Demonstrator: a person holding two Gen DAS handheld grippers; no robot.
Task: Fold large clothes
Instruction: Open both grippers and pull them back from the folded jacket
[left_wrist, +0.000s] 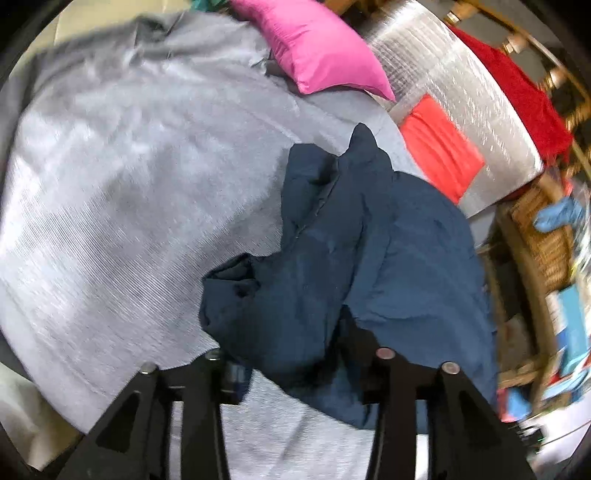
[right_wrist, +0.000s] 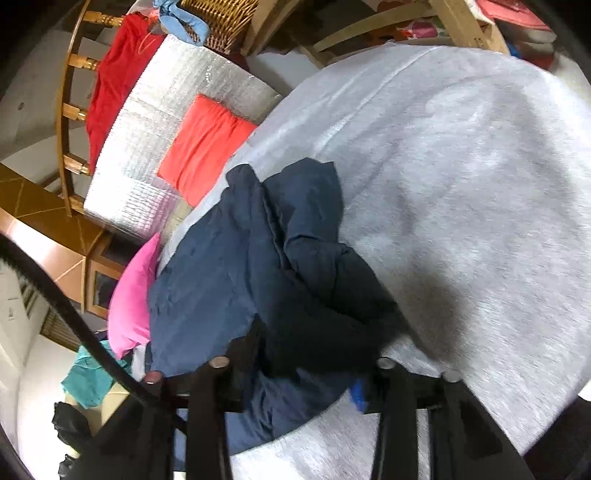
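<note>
- Cluttered room behind: grey sheet (left_wrist: 110, 206) spread over the work surface, pink pillow (left_wrist: 314, 48) and silver mat (left_wrist: 461, 110) at its far side.
- Left wrist view: navy garment (left_wrist: 332, 258) bunched on the sheet; left hand-held gripper (left_wrist: 299, 363) partly open, cloth lying between the fingers, not visibly pinched.
- Right wrist view: right hand-held gripper (right_wrist: 306, 363) likewise partly open astride the navy garment (right_wrist: 258, 277); wicker basket (right_wrist: 218, 18) beyond.
- Best next: smooth the bundle flat, find clean edges, pinch one layer only.
</note>
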